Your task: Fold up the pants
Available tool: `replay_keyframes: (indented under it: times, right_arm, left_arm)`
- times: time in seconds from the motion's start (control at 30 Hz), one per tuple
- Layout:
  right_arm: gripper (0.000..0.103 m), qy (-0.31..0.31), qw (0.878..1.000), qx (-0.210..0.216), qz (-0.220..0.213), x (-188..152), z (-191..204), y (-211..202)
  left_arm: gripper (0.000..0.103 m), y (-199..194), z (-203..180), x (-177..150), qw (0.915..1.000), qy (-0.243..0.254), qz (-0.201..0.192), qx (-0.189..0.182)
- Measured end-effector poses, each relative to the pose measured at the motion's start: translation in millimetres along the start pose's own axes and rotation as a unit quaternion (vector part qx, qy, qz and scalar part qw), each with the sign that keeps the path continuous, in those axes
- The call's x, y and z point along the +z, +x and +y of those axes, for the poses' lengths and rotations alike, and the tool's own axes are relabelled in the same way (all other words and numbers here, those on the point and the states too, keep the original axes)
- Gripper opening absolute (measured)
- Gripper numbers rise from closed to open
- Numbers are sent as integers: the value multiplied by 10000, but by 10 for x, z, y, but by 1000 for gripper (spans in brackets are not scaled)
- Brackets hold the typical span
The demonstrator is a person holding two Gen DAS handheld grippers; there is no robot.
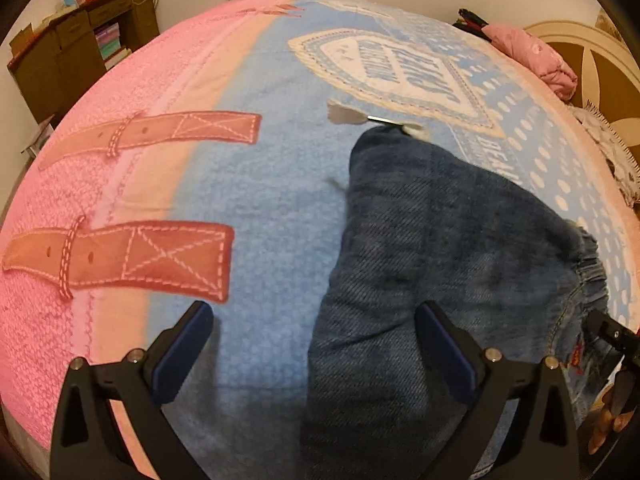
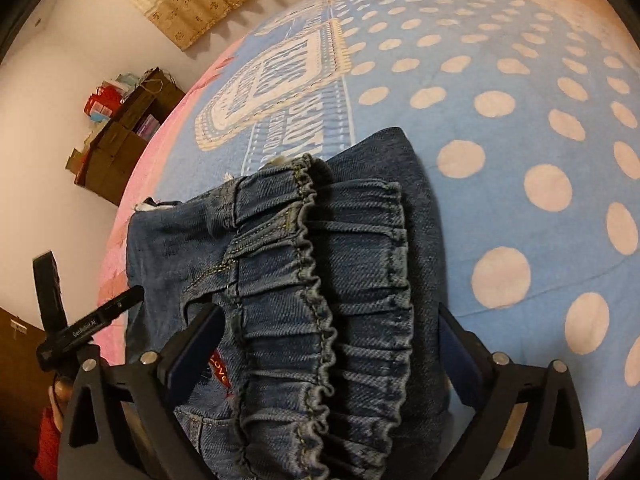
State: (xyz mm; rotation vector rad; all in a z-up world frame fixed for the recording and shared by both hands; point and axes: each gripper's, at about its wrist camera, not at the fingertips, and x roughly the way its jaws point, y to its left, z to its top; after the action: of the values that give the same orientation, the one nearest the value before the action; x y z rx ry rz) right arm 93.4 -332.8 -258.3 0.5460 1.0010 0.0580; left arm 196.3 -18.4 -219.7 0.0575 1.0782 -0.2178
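- Pants (image 1: 440,248) lie already doubled over on the bed blanket (image 1: 260,184), the gathered waistband (image 2: 320,280) stacked on top at the near end, so we judge the fold close to done and the cloth just set down
- Right gripper (image 2: 324,344) hangs over the waistband with its jaws spread wide to either side of it, pads clear of the denim, holding nothing
- Left gripper (image 1: 316,340) hovers over the pants' left edge, jaws wide apart and empty, one pad above the blanket and one above the denim
- Next, we think, comes either a last fold across or a smoothing press; that calls for pinching both layers together at one edge
- A white tag (image 1: 344,114) pokes out at the far end of the pants
- Pink pillow (image 1: 532,56) and brown cabinet (image 1: 80,56) sit well apart; nothing blocks us
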Motion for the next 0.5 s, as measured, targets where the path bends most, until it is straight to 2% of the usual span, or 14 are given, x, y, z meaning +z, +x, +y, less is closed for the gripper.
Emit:
replay_keyframes:
  times: [0.2,0.43,0.5]
  right_arm:
    - [102,-501,9955,-798,18,-56,232,80]
    - [102,-434,9958,-811,-19,-44,203,59]
    - [102,-247,9968,-759,-61,-9,170,-1]
  left_arm:
    - [103,93,38,22,9999,-103,80,-108]
    - [103,73,55,33,9996,-118,128,-239]
    - [103,49,59,45,9995,-100,153,-246]
